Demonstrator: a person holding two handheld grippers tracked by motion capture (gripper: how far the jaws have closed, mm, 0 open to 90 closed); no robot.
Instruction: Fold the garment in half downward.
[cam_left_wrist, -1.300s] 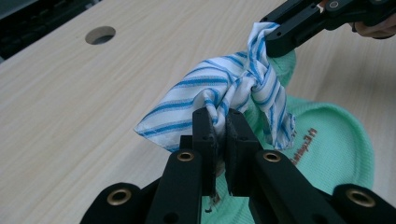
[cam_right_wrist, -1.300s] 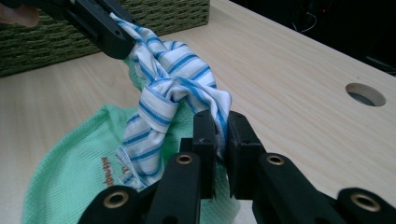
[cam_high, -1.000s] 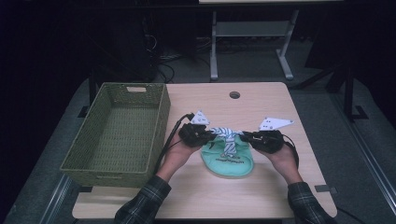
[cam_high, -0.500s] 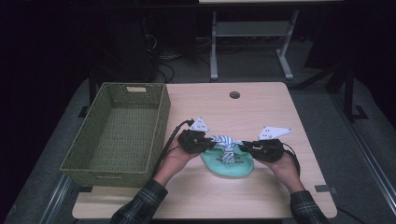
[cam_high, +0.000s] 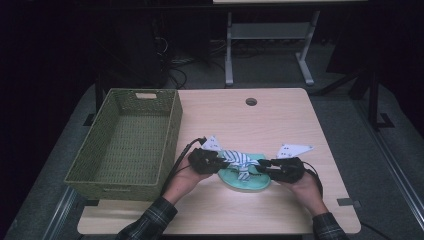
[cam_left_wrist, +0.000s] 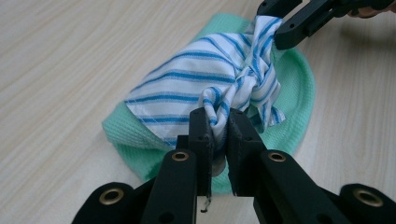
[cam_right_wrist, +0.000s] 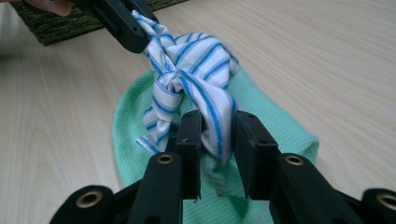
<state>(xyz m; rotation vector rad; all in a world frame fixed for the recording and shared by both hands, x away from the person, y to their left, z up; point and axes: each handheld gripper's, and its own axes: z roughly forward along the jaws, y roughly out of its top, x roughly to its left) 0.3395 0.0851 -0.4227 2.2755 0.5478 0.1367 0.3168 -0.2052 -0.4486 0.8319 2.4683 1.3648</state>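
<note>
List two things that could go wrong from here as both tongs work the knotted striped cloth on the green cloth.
1. The right tongs have just been opening, and the striped cloth hangs loosely between them, so that end may slip free and the knot slacken.
2. The left tongs still pinch their end; a further pull could drag the green cloth across the table towards the basket.

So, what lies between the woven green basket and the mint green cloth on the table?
In the high view, the left gripper and its hand lie between the woven green basket and the mint green cloth.
</note>
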